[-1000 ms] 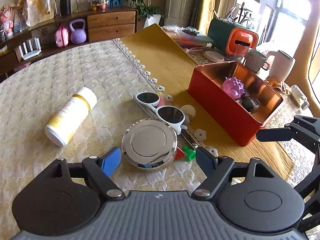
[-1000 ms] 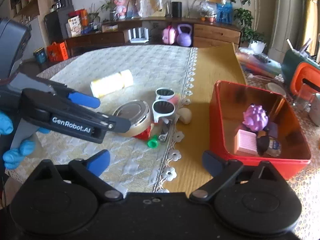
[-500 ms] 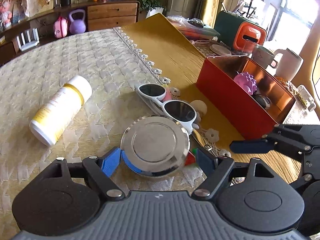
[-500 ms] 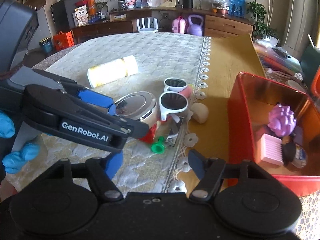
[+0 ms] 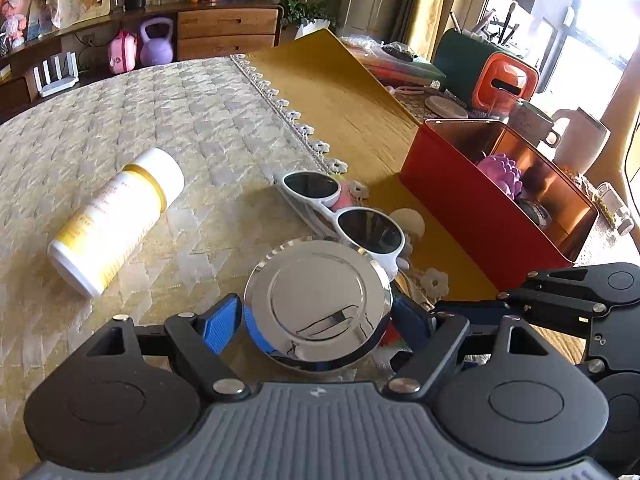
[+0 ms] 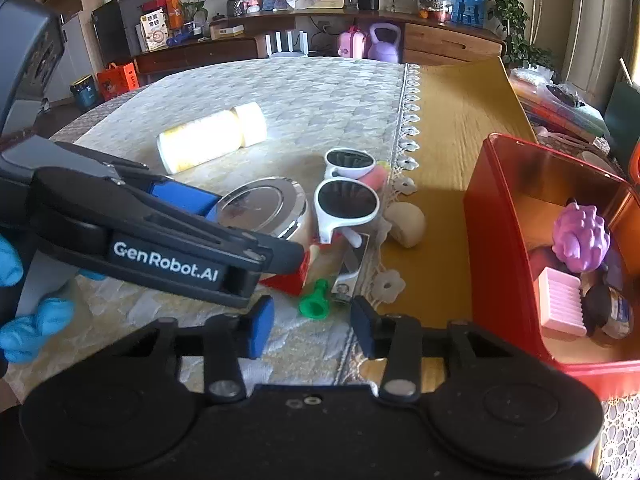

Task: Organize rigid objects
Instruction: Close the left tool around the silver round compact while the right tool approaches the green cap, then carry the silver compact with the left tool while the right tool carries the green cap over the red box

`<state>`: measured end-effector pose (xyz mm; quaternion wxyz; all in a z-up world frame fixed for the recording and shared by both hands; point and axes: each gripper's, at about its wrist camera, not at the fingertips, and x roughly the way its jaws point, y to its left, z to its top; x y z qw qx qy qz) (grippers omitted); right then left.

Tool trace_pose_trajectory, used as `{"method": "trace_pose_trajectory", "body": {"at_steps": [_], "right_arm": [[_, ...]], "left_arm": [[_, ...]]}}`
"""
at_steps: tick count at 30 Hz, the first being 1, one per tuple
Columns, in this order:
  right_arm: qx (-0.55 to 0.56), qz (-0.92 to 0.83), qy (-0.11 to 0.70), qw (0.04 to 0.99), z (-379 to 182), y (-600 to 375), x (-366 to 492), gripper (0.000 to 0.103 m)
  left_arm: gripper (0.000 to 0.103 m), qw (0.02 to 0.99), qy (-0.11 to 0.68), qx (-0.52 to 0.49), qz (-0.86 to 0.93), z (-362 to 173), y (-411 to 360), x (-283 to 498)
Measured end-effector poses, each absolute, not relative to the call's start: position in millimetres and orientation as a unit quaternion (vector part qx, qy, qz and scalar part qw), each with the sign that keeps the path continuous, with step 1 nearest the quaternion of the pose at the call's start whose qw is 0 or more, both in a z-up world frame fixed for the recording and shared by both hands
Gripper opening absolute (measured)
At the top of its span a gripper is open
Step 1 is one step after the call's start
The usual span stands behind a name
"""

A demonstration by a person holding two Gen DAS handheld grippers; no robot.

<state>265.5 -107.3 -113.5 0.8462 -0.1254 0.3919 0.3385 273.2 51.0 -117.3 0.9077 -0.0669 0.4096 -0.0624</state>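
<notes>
A round silver tin [image 5: 318, 308] lies on the cream tablecloth. My left gripper [image 5: 314, 322] stands open around it, one blue pad [image 5: 218, 326] on each side, with a small gap showing. In the right wrist view, my right gripper [image 6: 311, 330] hangs low over the cloth with its jaws closing. A small green piece [image 6: 314, 304] lies just ahead of its pads, untouched. White sunglasses [image 6: 346, 196], a red piece [image 6: 288, 280] and a metal clipper [image 6: 352, 264] lie close by. The white and yellow bottle [image 5: 116, 220] lies on its side to the left.
A red box [image 6: 500, 216] at the right holds a purple spiky ball [image 6: 582, 240], a pink brush [image 6: 560, 304] and a dark jar. A beige lump [image 6: 406, 220] sits on the yellow mat. Mugs and an orange container stand beyond the box. A blue-gloved hand [image 6: 24, 328] holds the left gripper.
Both grippers have come down and forward. The left one now has the silver tin between its pads. The right one's jaws have narrowed a good deal.
</notes>
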Motion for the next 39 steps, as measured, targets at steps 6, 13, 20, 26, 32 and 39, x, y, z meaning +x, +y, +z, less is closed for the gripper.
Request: {"method": "trace_pose_trajectory", "body": {"at_steps": [6, 13, 20, 26, 32, 39], "right_arm": [[-0.133, 0.331, 0.384, 0.852, -115, -106, 263, 0.03], [-0.145, 0.32, 0.375, 0.858, -115, -103, 255, 0.017], [-0.147, 0.317, 0.371, 0.86, -115, -105, 252, 0.014], [-0.142, 0.32, 0.367, 0.862, -110, -115, 243, 0.014], [-0.131, 0.318, 0.361, 0.867, -98, -130, 233, 0.014], [-0.111, 0.317, 0.345, 0.877, -70, -152, 221, 0.014]], "left_arm": [[0.078, 0.912, 0.401, -0.046, -0.066, -118, 49, 271], [0.078, 0.916, 0.396, -0.022, -0.062, -117, 44, 267], [0.077, 0.916, 0.396, -0.022, -0.056, -114, 46, 261], [0.077, 0.918, 0.393, -0.019, -0.057, -107, 46, 250], [0.077, 0.917, 0.395, 0.004, -0.049, -101, 38, 242], [0.077, 0.916, 0.397, 0.008, -0.048, -82, 25, 231]]}}
